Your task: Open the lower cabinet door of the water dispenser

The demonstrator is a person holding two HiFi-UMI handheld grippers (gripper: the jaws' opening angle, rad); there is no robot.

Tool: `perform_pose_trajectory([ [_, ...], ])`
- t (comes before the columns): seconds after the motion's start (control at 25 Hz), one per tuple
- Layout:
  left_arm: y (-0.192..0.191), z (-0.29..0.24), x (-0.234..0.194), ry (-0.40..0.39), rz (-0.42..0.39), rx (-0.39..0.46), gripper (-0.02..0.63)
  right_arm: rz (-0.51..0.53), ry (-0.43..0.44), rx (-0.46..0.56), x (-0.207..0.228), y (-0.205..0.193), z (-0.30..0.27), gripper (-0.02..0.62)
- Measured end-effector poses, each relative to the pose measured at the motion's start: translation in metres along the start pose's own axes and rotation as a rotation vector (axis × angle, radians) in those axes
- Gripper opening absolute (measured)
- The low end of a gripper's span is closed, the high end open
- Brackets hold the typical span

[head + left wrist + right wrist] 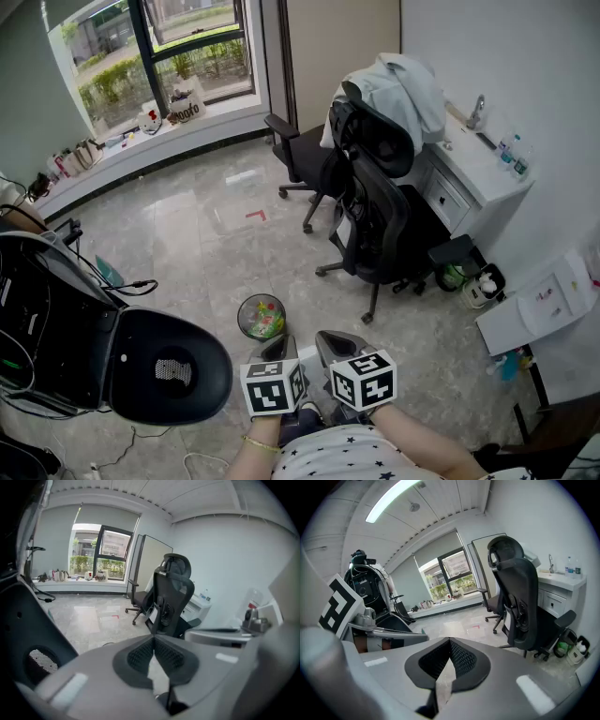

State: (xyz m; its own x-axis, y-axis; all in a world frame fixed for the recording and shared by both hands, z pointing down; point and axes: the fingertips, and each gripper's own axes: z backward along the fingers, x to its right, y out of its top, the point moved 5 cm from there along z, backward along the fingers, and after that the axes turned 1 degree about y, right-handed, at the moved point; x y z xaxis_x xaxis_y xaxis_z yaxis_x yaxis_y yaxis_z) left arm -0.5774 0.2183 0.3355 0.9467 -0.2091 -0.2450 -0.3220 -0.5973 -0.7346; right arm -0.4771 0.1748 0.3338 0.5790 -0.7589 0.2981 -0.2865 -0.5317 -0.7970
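The water dispenser (pixel 546 306) is a white unit against the right wall, seen from above; its lower cabinet door is hidden from this angle. Both grippers are held low at the bottom centre, close to the person's body and well to the left of the dispenser. My left gripper (pixel 277 345) (pixel 153 639) is shut, its tips meeting with nothing between them. Beside it, my right gripper (pixel 339 339) (pixel 450 641) is shut and empty too. Both point out over the tiled floor towards a black office chair (pixel 375 220).
A second black chair (pixel 298 157) stands further back. A white desk with a tap (pixel 473 169) lines the right wall, with bottles and a jug (pixel 476 286) at its foot. A small round bin (pixel 262 317) sits just ahead of the grippers. A black machine with cables (pixel 141 361) fills the left.
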Motion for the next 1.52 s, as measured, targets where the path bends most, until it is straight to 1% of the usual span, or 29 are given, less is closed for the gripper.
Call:
perform_pose_trajectory([
  [0.16,0.002,-0.014,0.012,-0.014,-0.033,-0.021,0.008,-0.016,-0.040,0.001,0.021,0.000,0.005,-0.002],
  [0.28,0.002,-0.030,0.030,-0.047,-0.064,-0.053,0.006,-0.056,-0.081,0.004,0.044,-0.003,0.013,-0.002],
  [0.44,0.005,-0.054,0.069,-0.104,-0.119,-0.089,0.006,-0.102,-0.141,0.009,0.081,-0.008,0.031,-0.002],
  [0.56,0.009,-0.075,0.107,-0.137,-0.154,-0.105,0.006,-0.122,-0.179,0.017,0.118,-0.009,0.049,-0.002],
  [0.8,0.016,-0.124,0.203,-0.195,-0.205,-0.137,0.006,-0.173,-0.260,0.035,0.213,-0.008,0.102,-0.002],
  [1.04,0.016,-0.172,0.323,-0.268,-0.259,-0.166,0.006,-0.228,-0.349,0.065,0.320,-0.012,0.172,-0.002],
  [1.32,0.002,-0.219,0.463,-0.396,-0.361,-0.226,0.006,-0.340,-0.499,0.106,0.429,-0.034,0.261,-0.002],
  [1.52,-0.013,-0.240,0.543,-0.479,-0.484,-0.277,0.006,-0.463,-0.614,0.139,0.484,-0.060,0.313,-0.002],
])
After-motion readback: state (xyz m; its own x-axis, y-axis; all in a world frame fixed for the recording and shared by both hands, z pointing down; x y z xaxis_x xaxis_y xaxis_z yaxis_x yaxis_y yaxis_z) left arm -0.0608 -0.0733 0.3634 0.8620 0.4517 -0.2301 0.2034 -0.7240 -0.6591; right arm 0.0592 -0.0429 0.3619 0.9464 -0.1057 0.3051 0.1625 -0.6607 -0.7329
